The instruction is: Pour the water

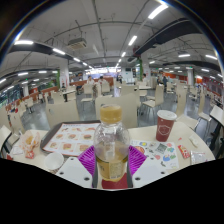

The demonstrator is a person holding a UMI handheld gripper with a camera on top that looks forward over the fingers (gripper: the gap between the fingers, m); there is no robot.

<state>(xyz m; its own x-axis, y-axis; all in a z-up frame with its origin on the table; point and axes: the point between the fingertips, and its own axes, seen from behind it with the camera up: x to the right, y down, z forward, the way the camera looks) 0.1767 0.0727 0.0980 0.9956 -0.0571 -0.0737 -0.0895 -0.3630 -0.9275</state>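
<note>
Could spill over the printed tray sheet at the left of the worktop, if the bottle tips too early or too fast. Could also slip from the gripper, because the clear plastic looks smooth and wet. Might miss the cup if the neck is not brought above its rim before tilting.

Counted from left to right: one small item at the far left, too unclear to name; one tray sheet; one water bottle, upright, with a yellow cap, gripped between the two purple pads, both seeming to press on its sides; one red paper cup, standing on the worktop to the right and a little beyond the bottle, apart from it. Many chairs and tables behind, not countable.
</note>
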